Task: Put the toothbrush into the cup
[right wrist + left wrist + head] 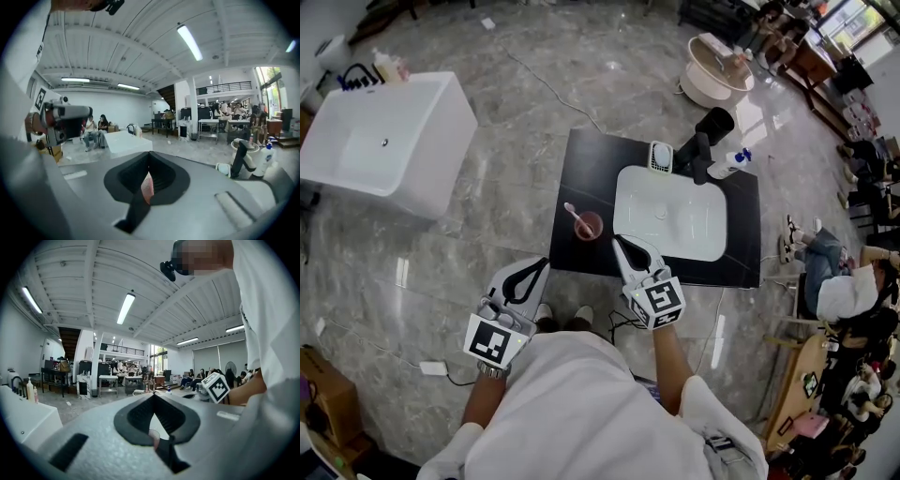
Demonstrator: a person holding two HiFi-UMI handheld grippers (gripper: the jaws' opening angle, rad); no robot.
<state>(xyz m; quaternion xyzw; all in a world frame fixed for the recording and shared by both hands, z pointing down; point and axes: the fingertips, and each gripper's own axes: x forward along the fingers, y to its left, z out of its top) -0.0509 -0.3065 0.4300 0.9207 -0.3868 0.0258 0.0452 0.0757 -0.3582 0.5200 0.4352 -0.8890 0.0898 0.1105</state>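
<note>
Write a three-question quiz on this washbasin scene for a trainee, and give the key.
1. True or false: the toothbrush already stands in the cup.
2. Where is the cup? A) inside the sink; B) on the black countertop, left of the sink; C) on the floor.
3. Fill in: the jaws of the left gripper and the right gripper are both ____, with nothing held between them.

Key: 1 true; 2 B; 3 shut.
</note>
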